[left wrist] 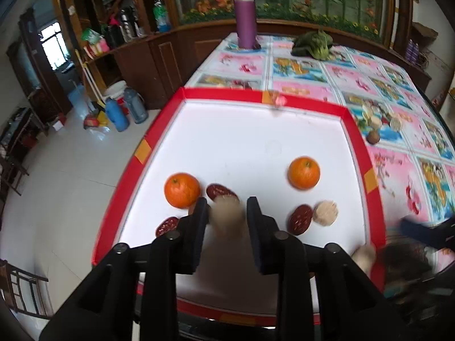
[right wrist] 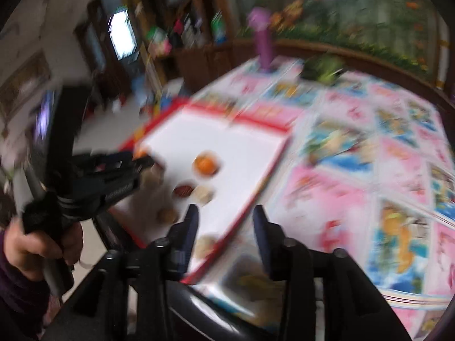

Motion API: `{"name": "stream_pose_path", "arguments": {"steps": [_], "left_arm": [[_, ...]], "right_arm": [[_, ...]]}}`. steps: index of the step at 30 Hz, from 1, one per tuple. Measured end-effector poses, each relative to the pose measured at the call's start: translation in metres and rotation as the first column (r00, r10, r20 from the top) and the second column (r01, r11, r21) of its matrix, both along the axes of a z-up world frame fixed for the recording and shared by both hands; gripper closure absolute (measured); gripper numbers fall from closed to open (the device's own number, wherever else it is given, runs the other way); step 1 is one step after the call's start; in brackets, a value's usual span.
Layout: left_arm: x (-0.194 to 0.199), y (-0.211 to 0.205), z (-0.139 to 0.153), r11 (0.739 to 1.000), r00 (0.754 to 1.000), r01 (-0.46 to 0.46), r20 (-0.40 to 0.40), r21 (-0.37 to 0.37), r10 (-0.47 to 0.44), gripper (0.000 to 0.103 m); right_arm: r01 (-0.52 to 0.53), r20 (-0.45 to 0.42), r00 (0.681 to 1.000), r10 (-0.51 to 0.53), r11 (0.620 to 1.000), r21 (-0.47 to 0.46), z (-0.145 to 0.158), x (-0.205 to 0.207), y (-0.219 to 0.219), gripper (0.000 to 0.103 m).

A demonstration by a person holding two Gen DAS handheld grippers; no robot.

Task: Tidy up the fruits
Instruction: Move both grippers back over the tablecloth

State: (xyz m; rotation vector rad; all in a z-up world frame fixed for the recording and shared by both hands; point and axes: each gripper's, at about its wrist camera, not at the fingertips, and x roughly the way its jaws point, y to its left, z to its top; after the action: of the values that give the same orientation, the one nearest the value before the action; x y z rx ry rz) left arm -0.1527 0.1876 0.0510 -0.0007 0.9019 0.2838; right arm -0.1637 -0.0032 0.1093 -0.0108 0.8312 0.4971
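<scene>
A red-rimmed white tray (left wrist: 359,142) holds two oranges (left wrist: 182,189) (left wrist: 304,172), dark red dates (left wrist: 299,219) (left wrist: 217,191) (left wrist: 167,226) and a beige walnut (left wrist: 325,213). My left gripper (left wrist: 226,214) is open with a blurred beige walnut (left wrist: 229,218) between its fingers, just above the tray. Another beige nut (left wrist: 364,255) lies at the tray's near right corner. My right gripper (right wrist: 225,228) is open and empty, over the tray's near right edge (right wrist: 247,213); its view is blurred. The left gripper also shows in the right wrist view (right wrist: 142,170).
The table wears a pink and blue patterned cloth (left wrist: 398,176). A purple flask (left wrist: 245,14) and leafy greens (left wrist: 312,42) stand at the far end. A small brown nut (left wrist: 373,136) lies right of the tray. The floor drops off to the left.
</scene>
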Motion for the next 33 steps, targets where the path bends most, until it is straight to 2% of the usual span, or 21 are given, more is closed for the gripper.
{"name": "stream_pose_path", "arguments": {"steps": [3, 6, 10, 15, 21, 26, 33], "left_arm": [[-0.002, -0.015, 0.025, 0.999, 0.998, -0.018, 0.064, 0.040, 0.016, 0.060], [-0.003, -0.038, 0.050, 0.998, 0.992, -0.004, 0.124, 0.064, -0.004, 0.058], [-0.003, -0.088, 0.083, 0.995, 0.979, 0.068, 0.185, 0.075, -0.081, 0.050], [-0.007, -0.166, 0.115, 0.976, 0.947, 0.180, 0.245, 0.123, -0.206, 0.042], [-0.013, -0.238, 0.130, 0.953, 0.920, 0.272, 0.254, 0.132, -0.297, 0.040], [-0.012, -0.281, 0.131, 0.945, 0.915, 0.302, 0.239, 0.129, -0.325, 0.040], [-0.002, -0.331, 0.123, 0.932, 0.912, 0.325, 0.208, 0.163, -0.354, 0.040]], "right_arm": [[0.094, 0.060, 0.993, -0.098, 0.993, 0.072, 0.023, -0.007, -0.050, 0.053], [0.184, 0.104, 0.976, -0.194, 0.978, 0.097, 0.036, -0.017, -0.095, 0.053], [0.292, 0.121, 0.944, -0.308, 0.947, 0.133, 0.039, -0.030, -0.151, 0.053], [0.395, 0.115, 0.899, -0.423, 0.894, 0.210, 0.036, -0.044, -0.214, 0.053], [0.431, 0.109, 0.873, -0.476, 0.856, 0.286, 0.028, -0.066, -0.263, 0.053], [0.427, 0.120, 0.870, -0.479, 0.851, 0.305, 0.021, -0.077, -0.285, 0.053], [0.451, 0.094, 0.855, -0.511, 0.820, 0.352, 0.011, -0.081, -0.322, 0.052]]}}
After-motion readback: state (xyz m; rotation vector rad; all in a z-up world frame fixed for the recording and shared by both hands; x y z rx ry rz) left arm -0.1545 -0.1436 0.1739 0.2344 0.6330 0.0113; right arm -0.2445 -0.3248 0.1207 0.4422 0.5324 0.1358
